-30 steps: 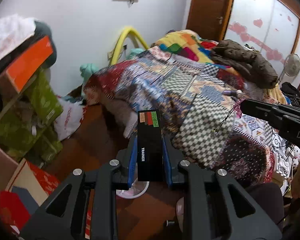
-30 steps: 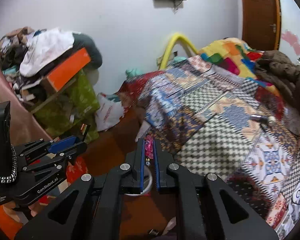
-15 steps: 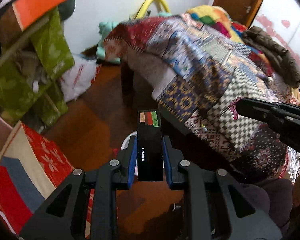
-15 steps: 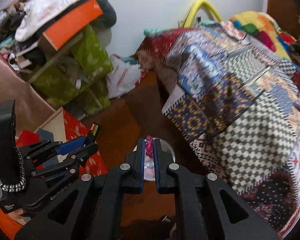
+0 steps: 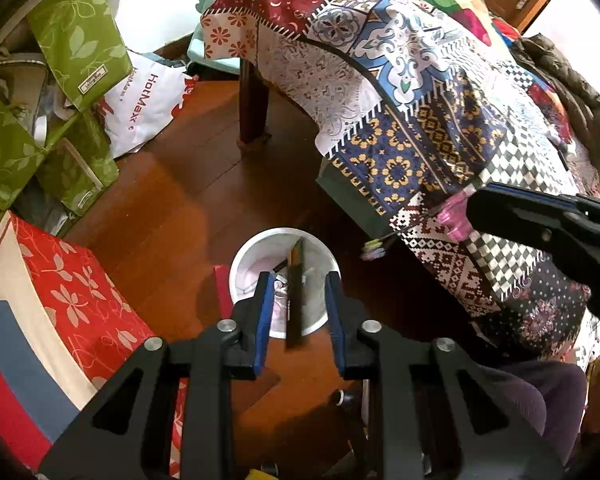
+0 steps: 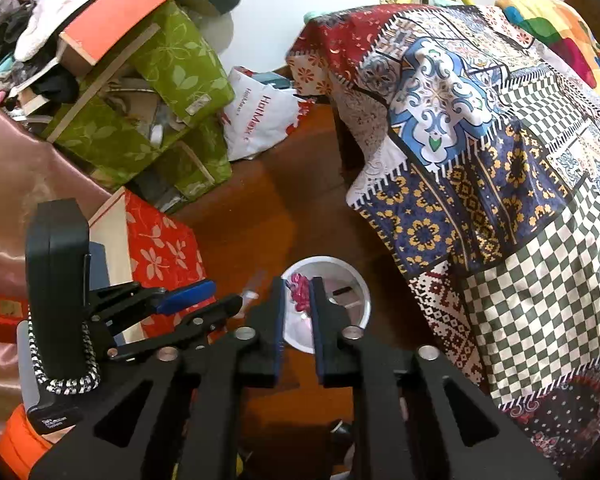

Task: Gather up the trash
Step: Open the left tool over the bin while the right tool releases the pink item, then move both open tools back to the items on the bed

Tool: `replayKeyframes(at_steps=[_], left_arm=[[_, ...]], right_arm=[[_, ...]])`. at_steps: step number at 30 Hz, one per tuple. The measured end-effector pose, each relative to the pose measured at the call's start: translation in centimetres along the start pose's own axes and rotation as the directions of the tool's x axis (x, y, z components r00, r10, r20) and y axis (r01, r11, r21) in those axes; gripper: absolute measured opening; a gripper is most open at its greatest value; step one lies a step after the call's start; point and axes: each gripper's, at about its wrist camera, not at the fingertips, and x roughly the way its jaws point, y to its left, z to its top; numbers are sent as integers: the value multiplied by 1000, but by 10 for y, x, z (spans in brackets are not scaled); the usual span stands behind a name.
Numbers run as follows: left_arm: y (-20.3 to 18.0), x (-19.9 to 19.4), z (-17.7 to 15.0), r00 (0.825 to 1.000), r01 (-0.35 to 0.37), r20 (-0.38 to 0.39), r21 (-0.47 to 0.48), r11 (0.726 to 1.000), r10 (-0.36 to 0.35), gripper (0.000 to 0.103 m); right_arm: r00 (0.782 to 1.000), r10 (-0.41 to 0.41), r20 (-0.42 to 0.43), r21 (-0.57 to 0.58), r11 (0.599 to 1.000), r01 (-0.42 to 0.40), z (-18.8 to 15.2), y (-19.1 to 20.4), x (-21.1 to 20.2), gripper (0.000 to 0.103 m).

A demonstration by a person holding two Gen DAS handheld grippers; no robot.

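Left claw point(image 5: 298, 300) spread above bin point(image 5: 240, 258); right claw point(image 6: 298, 300) pinches pink wrapper point(image 6: 299, 295).

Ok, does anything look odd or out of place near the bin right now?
Yes: the slim black box hangs edge-on over the white bin, with gaps to both fingers of the open left gripper, so nothing seems to hold it. The right gripper is shut on a pink wrapper.
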Motion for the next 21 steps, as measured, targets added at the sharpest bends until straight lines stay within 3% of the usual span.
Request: replayKeyframes(at_steps=[1,3,12,21], left_arm=[[1,1,2,1000,-7,2,-5,1000,7,32],[3,0,2,1000,-5,8,-10,1000,5,32],[-3,-37,-5,996,-52,81,31,998,49,32],[-29,-103,-14,977,-67,210,77,995,50,32]], right_arm=[[1000,-3,-4,2,1000,3,1,-1,1,28],[1000,-9,-3,5,1000,9,2,-4,1,33],[999,-36,38,-10,999,36,-9,-7,-24,33],[986,-62,156,-23,998,67,-30,-7,-85,33]])
